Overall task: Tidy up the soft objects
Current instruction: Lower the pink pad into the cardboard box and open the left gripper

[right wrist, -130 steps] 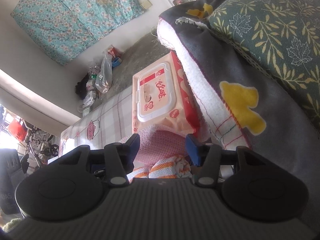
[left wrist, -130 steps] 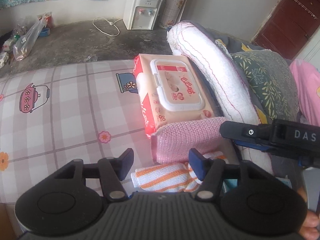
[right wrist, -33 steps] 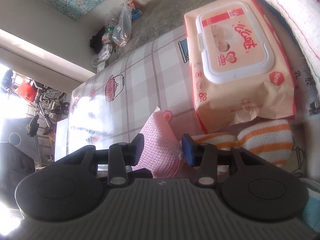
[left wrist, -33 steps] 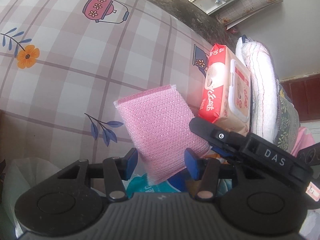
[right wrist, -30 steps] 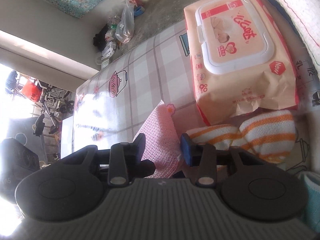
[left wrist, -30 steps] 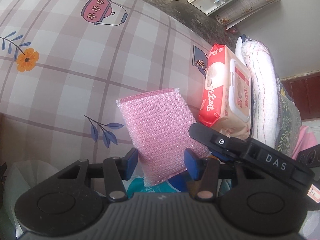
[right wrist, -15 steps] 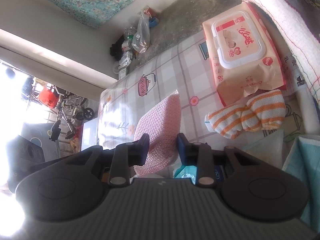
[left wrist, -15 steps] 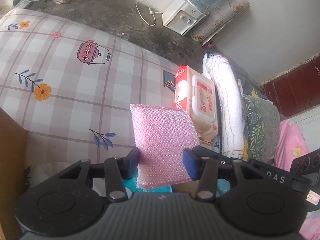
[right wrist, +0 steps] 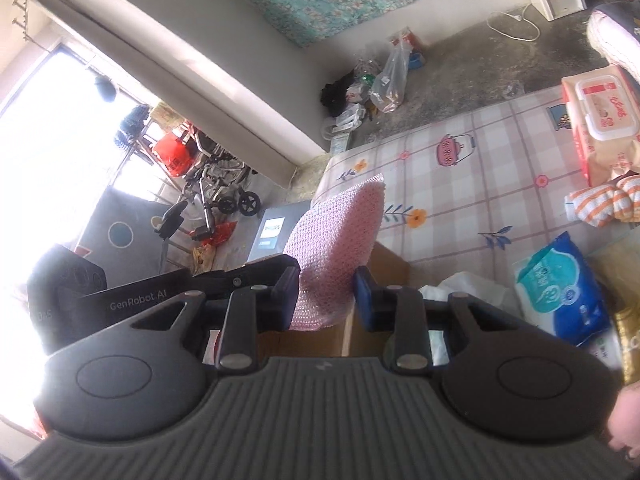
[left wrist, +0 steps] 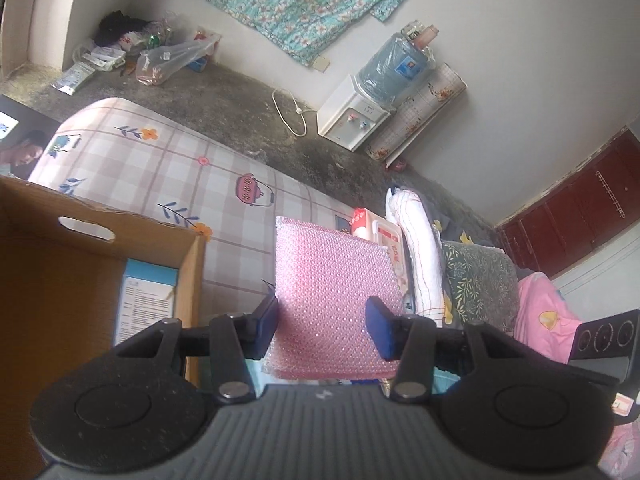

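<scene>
While the left gripper [left wrist: 322,322] pinches the flat pink knitted cloth pad [left wrist: 332,300] by its side edges, the open brown cardboard box [left wrist: 80,264] stands just left, its rim near. From the right wrist, the right gripper [right wrist: 326,294] stands spread around the pad's bowed, nubbly lower end.

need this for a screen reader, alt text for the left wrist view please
A pink knitted pad stands upright between the left gripper's blue fingertips, lifted above a plaid bedsheet. An open cardboard box sits lower left; a wet-wipes pack and rolled white towel lie behind.
</scene>
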Demonstrator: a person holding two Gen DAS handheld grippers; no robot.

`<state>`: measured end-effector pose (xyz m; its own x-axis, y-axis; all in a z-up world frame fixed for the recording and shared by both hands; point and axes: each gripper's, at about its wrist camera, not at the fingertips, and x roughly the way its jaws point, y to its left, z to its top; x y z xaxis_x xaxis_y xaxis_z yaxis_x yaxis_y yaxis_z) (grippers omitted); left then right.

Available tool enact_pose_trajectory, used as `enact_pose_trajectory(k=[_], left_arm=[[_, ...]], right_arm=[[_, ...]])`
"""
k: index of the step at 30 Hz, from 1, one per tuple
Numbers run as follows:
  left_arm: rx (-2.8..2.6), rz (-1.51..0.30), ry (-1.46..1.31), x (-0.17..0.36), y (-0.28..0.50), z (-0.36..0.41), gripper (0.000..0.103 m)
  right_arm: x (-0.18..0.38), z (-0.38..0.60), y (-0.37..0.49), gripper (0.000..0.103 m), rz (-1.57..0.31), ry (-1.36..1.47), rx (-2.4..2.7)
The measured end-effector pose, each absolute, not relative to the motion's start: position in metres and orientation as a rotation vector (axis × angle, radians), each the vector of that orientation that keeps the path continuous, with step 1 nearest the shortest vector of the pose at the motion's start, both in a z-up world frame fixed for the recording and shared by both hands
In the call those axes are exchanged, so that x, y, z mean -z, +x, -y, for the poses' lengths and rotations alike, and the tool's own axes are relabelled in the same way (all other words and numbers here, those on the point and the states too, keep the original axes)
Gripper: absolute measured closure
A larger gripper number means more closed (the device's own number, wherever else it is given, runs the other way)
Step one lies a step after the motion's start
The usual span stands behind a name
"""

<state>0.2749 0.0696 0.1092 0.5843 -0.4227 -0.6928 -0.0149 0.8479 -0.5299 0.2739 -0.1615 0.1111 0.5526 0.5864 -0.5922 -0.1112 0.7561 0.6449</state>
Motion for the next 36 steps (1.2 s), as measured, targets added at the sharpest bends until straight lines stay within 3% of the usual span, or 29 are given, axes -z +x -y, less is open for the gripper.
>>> enact_pose_trajectory(k=[4,15,22,29,36], left_arm=[[0.162,-0.927,-0.511,-0.097,0.253,-0.118,0.055],[-0.079,-1.066,-0.665,0.013,0.269,-0.232,0.059],[-0.152,-1.137,-0.672,0.063,0.293,-0.246,0.062],[-0.169,-1.153,-0.634,0.073,0.297,-0.242,0.062],[-0.165,-1.174,-0.655,0.084,0.307,-0.242,0.062]], right_arm=[[-0.102,0.103,0.268,0.072,-0.94,0.571,-0.511],[0.005,-0.035,0.301,0.072,-1.21,0.554,-0.515],[0.042,-0.075,0.328,0.072,-1.242,0.373,-0.445],[0.062,-0.095,0.345,0.071,-1.244,0.182,-0.415],[0.071,-0.089,0.355,0.071,-1.244,0.197,-0.371]])
